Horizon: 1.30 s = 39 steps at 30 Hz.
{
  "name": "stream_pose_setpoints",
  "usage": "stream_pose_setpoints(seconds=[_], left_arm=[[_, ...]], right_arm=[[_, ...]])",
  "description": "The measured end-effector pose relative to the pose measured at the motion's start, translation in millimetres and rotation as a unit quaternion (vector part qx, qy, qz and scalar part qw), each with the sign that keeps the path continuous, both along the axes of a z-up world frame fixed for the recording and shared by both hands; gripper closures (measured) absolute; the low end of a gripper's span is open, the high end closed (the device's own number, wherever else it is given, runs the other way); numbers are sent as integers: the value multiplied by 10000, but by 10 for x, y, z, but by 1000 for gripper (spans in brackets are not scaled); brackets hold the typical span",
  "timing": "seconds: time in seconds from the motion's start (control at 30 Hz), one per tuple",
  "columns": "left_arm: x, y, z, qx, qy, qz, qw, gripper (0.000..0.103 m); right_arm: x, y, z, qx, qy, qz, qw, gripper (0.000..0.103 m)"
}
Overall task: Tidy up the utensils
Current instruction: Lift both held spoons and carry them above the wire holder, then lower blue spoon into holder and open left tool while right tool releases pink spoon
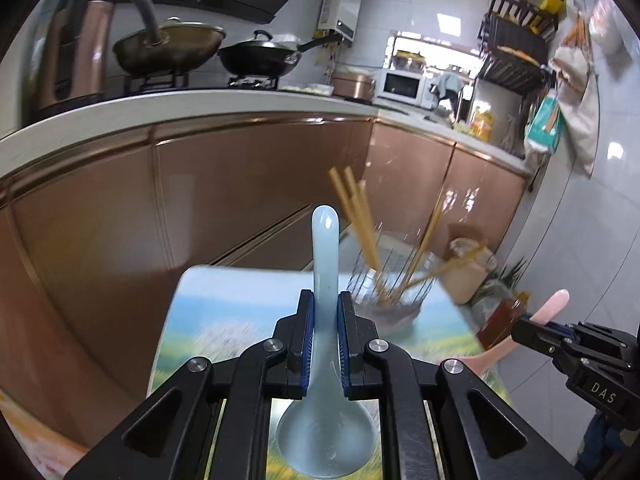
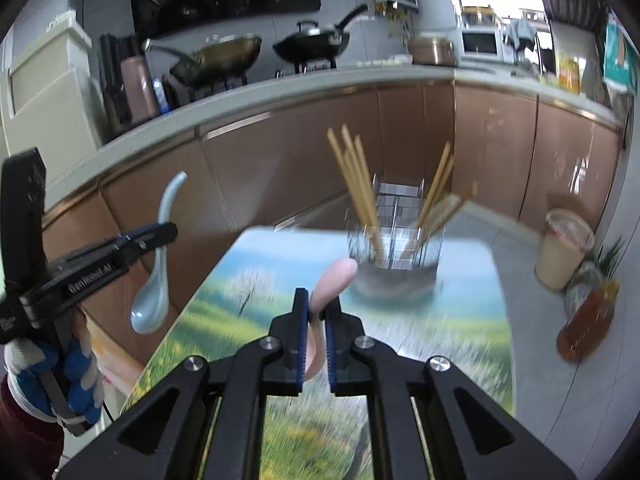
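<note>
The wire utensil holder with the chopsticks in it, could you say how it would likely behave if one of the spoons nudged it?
The wire utensil holder looks light, being open thin wire, so a nudge would probably slide it across the glossy table. The chopsticks stand tall and lean outward, which may make it top-heavy and apt to tip. They sit loosely and would likely rattle or shift.

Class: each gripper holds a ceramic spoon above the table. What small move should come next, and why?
Probably carry the pale blue ceramic spoon, clamped in the left gripper, forward over the wire utensil holder. The holder stands ahead on the landscape-printed table with wooden chopsticks already in it, and both spoons, blue and pink ceramic spoon in the right gripper, are off the table.
</note>
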State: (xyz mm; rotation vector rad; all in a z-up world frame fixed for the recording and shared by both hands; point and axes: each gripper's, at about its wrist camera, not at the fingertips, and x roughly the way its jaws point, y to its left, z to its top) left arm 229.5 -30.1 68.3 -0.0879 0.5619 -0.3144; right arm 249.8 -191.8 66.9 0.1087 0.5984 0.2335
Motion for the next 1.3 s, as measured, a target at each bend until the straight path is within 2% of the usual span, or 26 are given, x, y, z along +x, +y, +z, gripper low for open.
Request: stream_pose_setpoints(seconds=[0.13, 0.27, 0.4, 0.57, 0.73, 0.93, 1.3], left_arm=[[404, -216, 145, -383, -147, -296, 9987, 92], [919, -543, 201, -703, -263, -508, 9959, 92], [1365, -826, 82, -915, -272, -610, 9936, 92], [1845, -1096, -281, -1201, 30, -654, 9906, 92], [2022, -1204, -529, -1297, 143, -677, 9891, 92], [2029, -1254, -694, -1201, -55, -750, 9899, 92], [1999, -1326, -880, -915, -527, -611, 9925, 92]], right_arm=[[399, -140, 278, -161, -259, -144, 9994, 96], [800, -265, 380, -328, -391, -321, 9982, 96], [1236, -346, 320, -628, -370, -501, 9961, 96], [1647, -397, 48, -993, -192, -640, 9928, 96], [1882, -436, -185, -1036, -34, -605, 9928, 96], [1991, -464, -321, -957, 43, -528, 9940, 96], [2040, -405, -528, -977, 147, -367, 9944, 96]])
